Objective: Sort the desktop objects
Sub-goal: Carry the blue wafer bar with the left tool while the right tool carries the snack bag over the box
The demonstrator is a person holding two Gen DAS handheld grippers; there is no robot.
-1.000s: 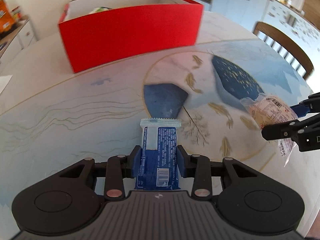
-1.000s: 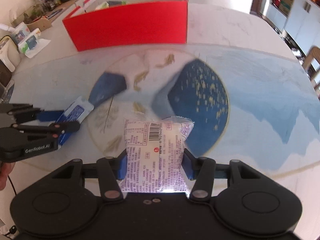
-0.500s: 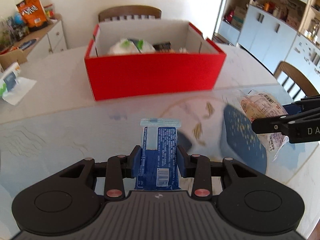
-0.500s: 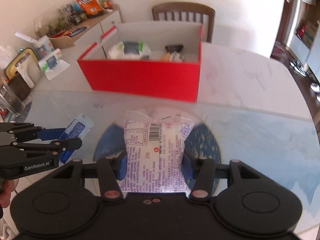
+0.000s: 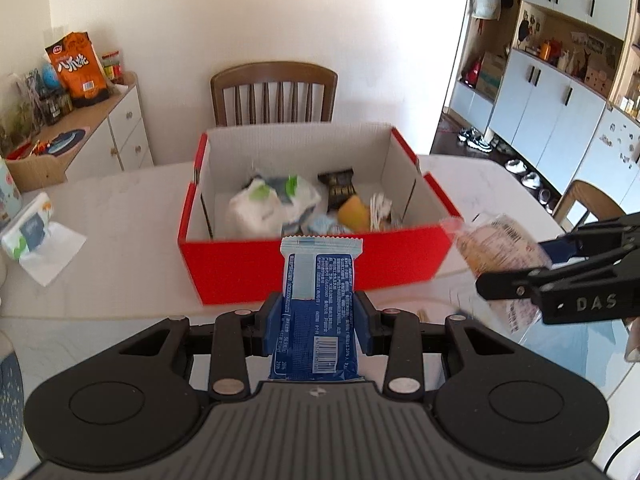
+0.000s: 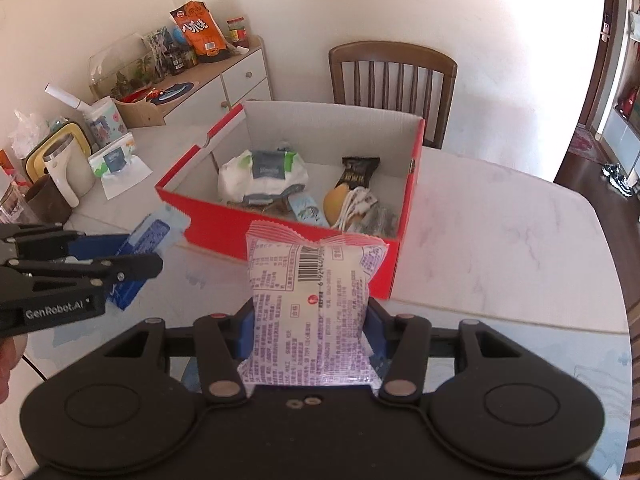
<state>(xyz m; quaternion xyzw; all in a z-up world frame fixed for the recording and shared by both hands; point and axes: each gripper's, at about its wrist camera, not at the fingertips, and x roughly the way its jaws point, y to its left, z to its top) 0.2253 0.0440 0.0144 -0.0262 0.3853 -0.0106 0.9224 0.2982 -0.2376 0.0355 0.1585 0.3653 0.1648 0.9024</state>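
My left gripper [image 5: 318, 322] is shut on a blue snack bar packet [image 5: 318, 296], held above the table in front of the red box [image 5: 320, 264]. My right gripper [image 6: 310, 330] is shut on a clear bread packet with purple print [image 6: 310, 304], held just short of the red box [image 6: 288, 236]. The box is open and holds a white tissue pack [image 5: 272, 204], a dark wrapper [image 5: 340, 186], a bun and other small items. The right gripper also shows in the left wrist view [image 5: 520, 268], and the left gripper in the right wrist view [image 6: 132, 254].
A wooden chair [image 5: 274, 94] stands behind the box. A tissue pack [image 5: 30, 232] lies on the table at the left. A sideboard [image 6: 192, 88] with snacks and jars, plus cups [image 6: 60, 168], is at the far left. A second chair [image 5: 588, 200] is at the right.
Both grippers have risen and moved toward the red box with their packets. The box interior has come into full view.
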